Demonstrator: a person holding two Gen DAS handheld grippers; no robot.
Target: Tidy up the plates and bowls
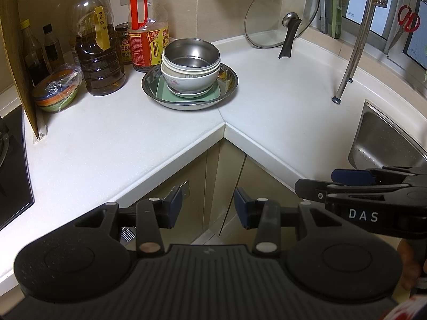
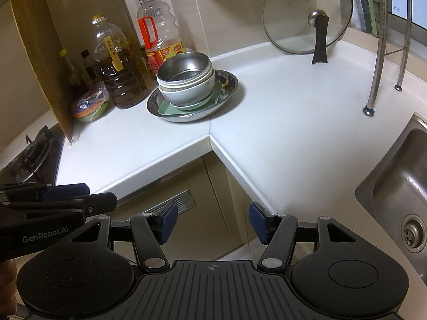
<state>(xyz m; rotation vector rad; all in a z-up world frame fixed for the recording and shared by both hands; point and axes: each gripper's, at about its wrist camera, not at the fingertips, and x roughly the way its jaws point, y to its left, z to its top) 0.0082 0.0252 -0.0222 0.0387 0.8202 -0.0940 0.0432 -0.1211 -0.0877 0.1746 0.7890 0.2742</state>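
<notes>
Both grippers hung side by side in front of the countertop's (image 1: 267, 106) inner corner, tilted downward over the cabinet doors and well short of the dishes. The left gripper (image 1: 208, 208) stood partly open, nothing between its blue pads; the right gripper (image 2: 213, 222) stood wider — also empty.

The dish stack sat at the back of the counter, just beside the oil bottles (image 1: 100, 53). A steel plate (image 1: 232, 80) formed the base, holding a pale green square dish (image 1: 162, 90). On that rested a white plate and white bowl (image 1: 192, 82) with a faint floral mark, and a steel bowl (image 1: 190, 53) nested on top — upright. A glass lid (image 1: 283, 13) leaned against the wall to the right, the sink (image 2: 395, 186) nearer.
</notes>
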